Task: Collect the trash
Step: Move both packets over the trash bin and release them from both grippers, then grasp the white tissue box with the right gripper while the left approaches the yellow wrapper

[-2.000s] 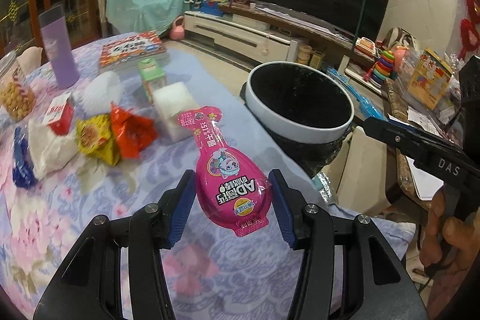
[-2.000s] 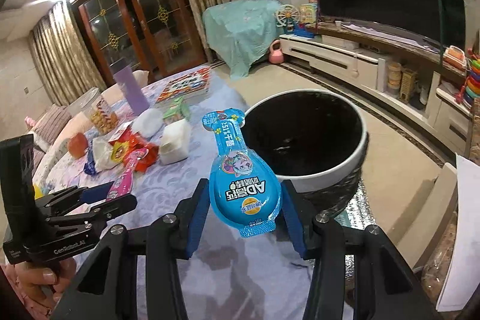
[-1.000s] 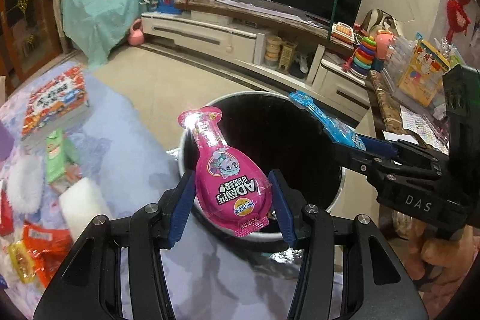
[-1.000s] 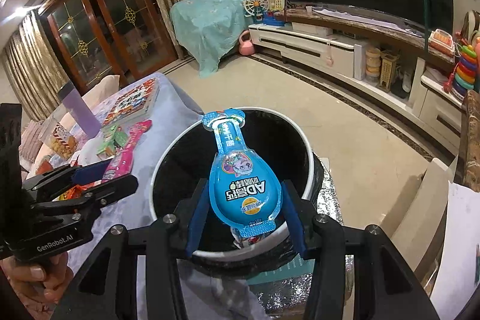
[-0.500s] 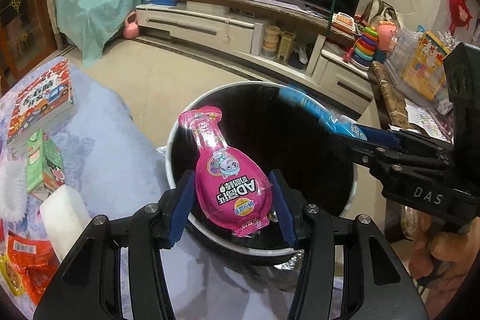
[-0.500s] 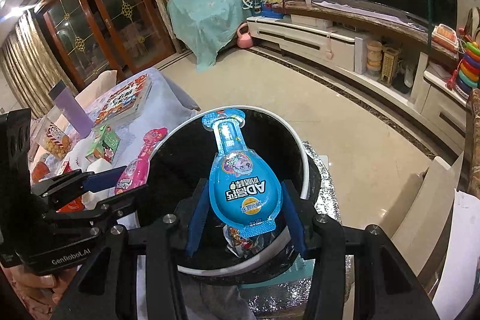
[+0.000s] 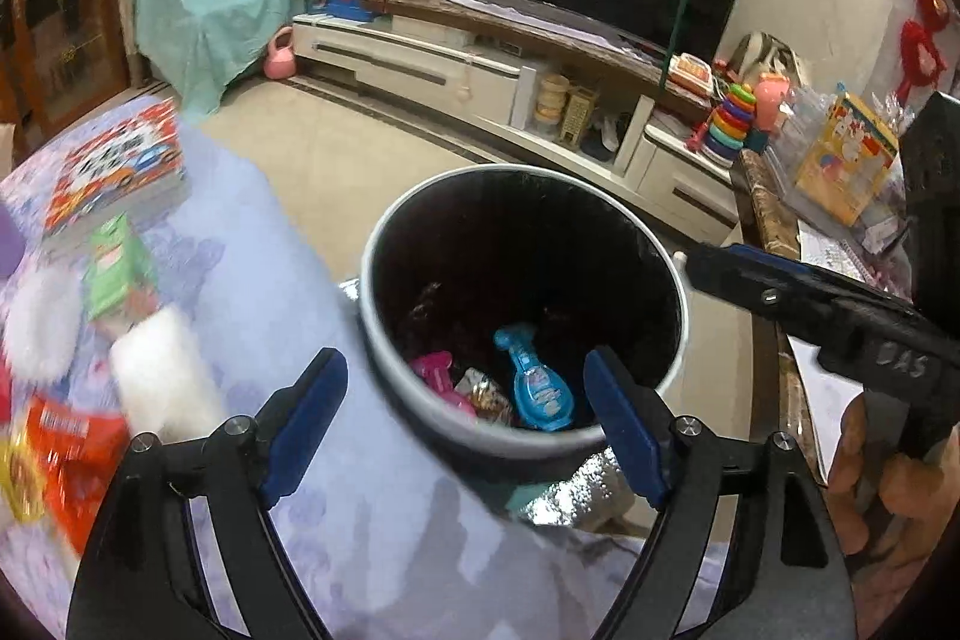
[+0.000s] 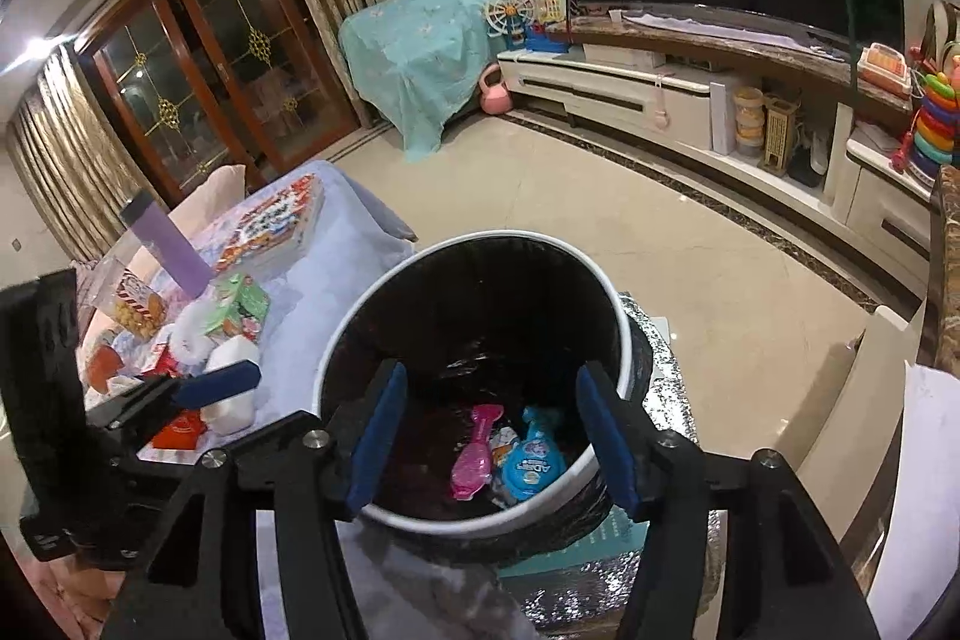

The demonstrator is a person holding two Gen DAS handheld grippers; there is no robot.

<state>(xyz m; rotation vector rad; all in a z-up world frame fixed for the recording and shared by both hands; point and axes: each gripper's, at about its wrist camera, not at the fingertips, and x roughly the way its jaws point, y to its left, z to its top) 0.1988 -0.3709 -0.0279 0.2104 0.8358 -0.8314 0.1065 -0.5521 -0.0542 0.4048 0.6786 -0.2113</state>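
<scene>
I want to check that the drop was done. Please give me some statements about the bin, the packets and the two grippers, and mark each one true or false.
1. The pink packet lies inside the trash bin. True.
2. The left gripper holds the pink packet. False: its jaws are opening, with nothing between them.
3. The blue packet lies in the bin beside the pink one. True.
4. The right gripper is shut on the blue packet. False: its jaws are opening and empty.
5. The bin stands on the tablecloth. False: it stands beside the table.

2 packets point(image 8: 531, 463) lie side by side in the bin point(image 8: 621, 340), right of the table point(image 8: 336, 280).
</scene>
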